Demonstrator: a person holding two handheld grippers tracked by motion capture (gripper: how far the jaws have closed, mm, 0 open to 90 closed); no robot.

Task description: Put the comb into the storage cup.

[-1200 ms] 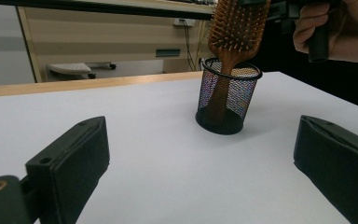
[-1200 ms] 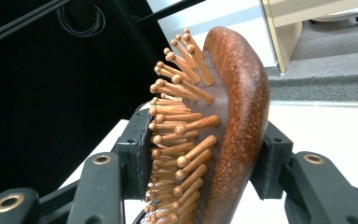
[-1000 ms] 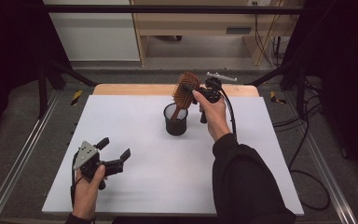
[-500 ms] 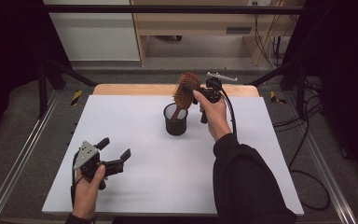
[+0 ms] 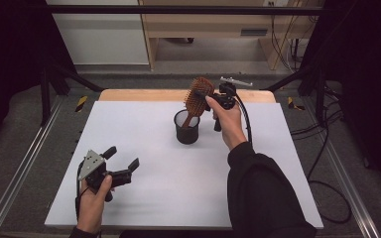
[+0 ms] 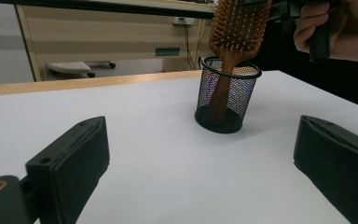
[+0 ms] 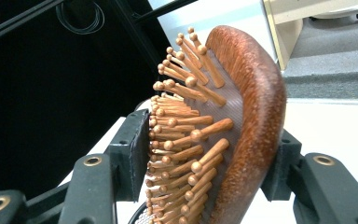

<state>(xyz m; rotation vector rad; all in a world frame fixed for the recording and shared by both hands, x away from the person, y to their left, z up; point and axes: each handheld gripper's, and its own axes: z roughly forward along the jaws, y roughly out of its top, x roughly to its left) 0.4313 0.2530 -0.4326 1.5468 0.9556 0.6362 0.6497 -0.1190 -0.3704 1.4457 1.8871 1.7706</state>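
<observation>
At counter's far middle: brush (image 5: pixel 200 94) stands handle-down in mesh cup (image 5: pixel 187 128), head above rim | right gripper (image 5: pixel 217 100): jaws flank the head, just been opening, bristle-side pad about touching, grip unclear | left gripper (image 5: pixel 121 164): near left, jaws wide apart, nothing between | counter (image 5: pixel 144 124) white

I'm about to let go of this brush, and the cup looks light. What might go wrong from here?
1. The hairbrush leans in the mesh cup with its wide head well above the rim. Once released, it may tip the cup. Nothing steadies the cup, and the left gripper is far off.
2. One of the right gripper's jaws bears on the bristles, not on solid wood, so the brush may slip or snag.
</observation>
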